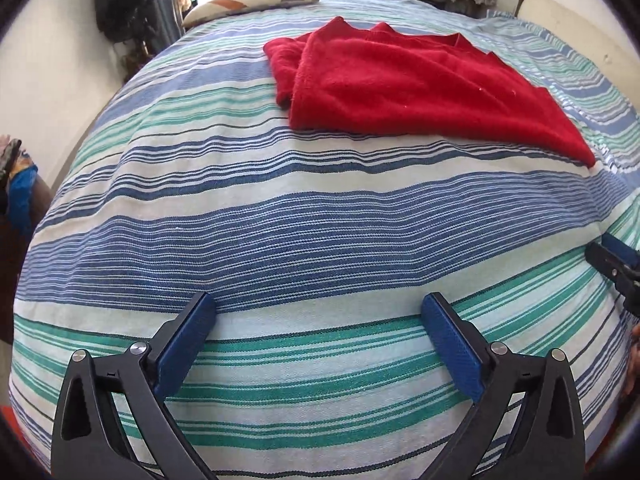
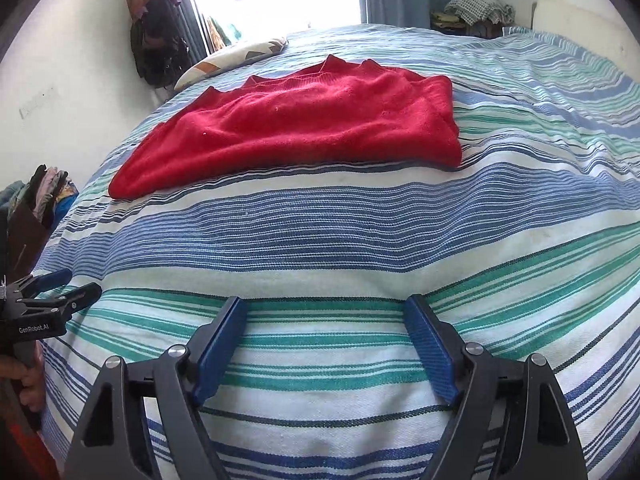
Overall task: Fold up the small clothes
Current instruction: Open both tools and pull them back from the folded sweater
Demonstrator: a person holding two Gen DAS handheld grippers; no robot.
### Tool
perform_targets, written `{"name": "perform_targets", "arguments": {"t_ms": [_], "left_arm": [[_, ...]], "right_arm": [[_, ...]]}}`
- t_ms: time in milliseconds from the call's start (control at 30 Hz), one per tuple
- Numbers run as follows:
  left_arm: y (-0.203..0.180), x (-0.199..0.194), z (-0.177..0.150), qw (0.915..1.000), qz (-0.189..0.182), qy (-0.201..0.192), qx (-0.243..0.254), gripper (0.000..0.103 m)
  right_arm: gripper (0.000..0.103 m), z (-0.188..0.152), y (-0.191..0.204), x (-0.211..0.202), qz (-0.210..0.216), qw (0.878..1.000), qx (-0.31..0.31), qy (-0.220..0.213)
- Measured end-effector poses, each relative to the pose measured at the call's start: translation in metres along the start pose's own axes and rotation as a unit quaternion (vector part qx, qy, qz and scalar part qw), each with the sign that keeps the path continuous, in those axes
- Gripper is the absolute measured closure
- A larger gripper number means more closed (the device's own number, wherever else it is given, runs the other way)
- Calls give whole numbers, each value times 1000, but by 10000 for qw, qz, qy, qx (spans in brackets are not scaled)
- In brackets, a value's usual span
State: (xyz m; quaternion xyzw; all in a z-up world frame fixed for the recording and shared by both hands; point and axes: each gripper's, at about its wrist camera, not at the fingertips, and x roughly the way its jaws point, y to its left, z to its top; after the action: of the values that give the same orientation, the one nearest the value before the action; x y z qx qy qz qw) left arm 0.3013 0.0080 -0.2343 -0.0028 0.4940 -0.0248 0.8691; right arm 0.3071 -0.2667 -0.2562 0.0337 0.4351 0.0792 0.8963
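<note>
A red knit garment (image 1: 416,88) lies folded flat on the striped bedspread (image 1: 280,216), well beyond both grippers; it also shows in the right wrist view (image 2: 304,132). My left gripper (image 1: 318,306) is open and empty, low over the near part of the bed. My right gripper (image 2: 326,308) is open and empty too, beside it to the right. The right gripper's tip shows at the right edge of the left wrist view (image 1: 612,260); the left gripper shows at the left edge of the right wrist view (image 2: 60,292).
A patterned pillow (image 1: 248,4) lies at the far end of the bed by the window. A cloth pile (image 2: 480,10) sits at the far right corner. Bags hang on the left wall (image 2: 156,40). Clothes are stacked left of the bed (image 2: 44,196).
</note>
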Motion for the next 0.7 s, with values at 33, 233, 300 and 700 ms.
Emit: {"name": "perform_targets", "arguments": {"t_ms": [33,233,300,700], "left_arm": [[1,1,1,10000,-4,-1,4,1],[-2,1,-3,10000,45,-43,55,1],[-2,1,-3,10000,38,-42,58,1],[-4,-1,-3,9999,69,-31,94,1]], "right_arm": [[22,0,1,0,-27,10000,-1,-2],[22,-1,1,1,-92,9999,-32,-36],[22,-2,2,1,-108,9999,-43,-57],[22,-3,3,0,-119,9999,-54,-107]]}}
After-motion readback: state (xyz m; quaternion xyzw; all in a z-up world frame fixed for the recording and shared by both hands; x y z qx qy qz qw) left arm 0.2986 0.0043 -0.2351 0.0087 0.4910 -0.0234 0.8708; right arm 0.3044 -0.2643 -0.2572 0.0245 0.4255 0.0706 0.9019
